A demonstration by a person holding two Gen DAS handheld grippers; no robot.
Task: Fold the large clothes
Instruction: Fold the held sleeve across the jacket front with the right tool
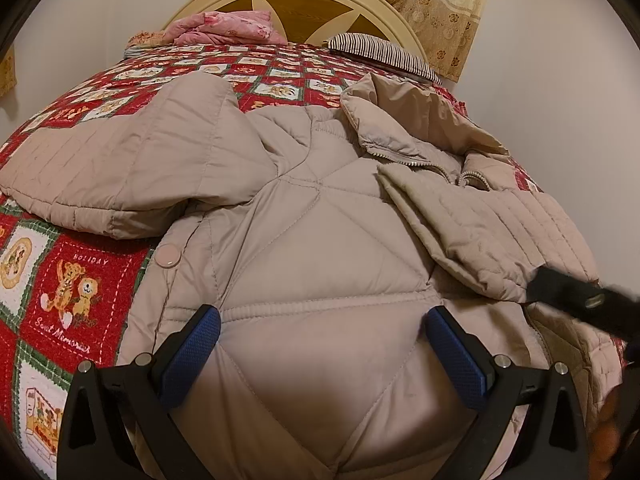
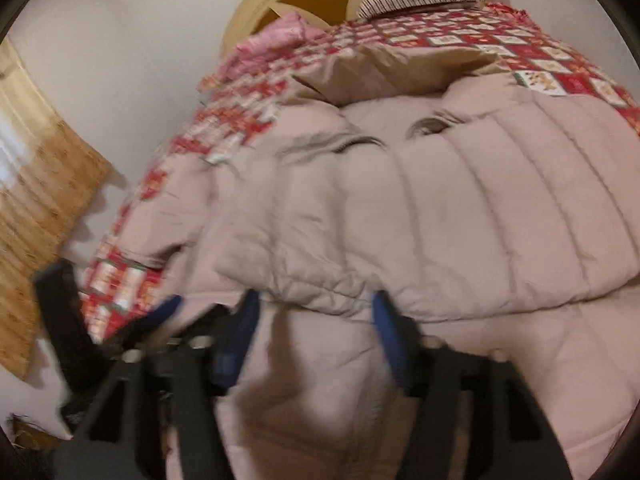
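A pale beige quilted puffer jacket [image 1: 320,248] lies spread across a red patchwork bedspread with teddy-bear squares [image 1: 64,280]. One sleeve [image 1: 480,232] is already folded in over the body; the other sleeve [image 1: 120,160] lies flung outward, so the folding looks less than half done. The left gripper [image 1: 320,328] hovers over the jacket's lower part, its blue-padded jaws wide apart and empty. The right gripper [image 2: 316,320] sits at the folded sleeve's gathered cuff [image 2: 320,288], jaws parted to either side of it, not pinching. Only the left view shows the unfolded sleeve clearly and a round snap button [image 1: 168,256]; the blurred right view shows the cuff close up.
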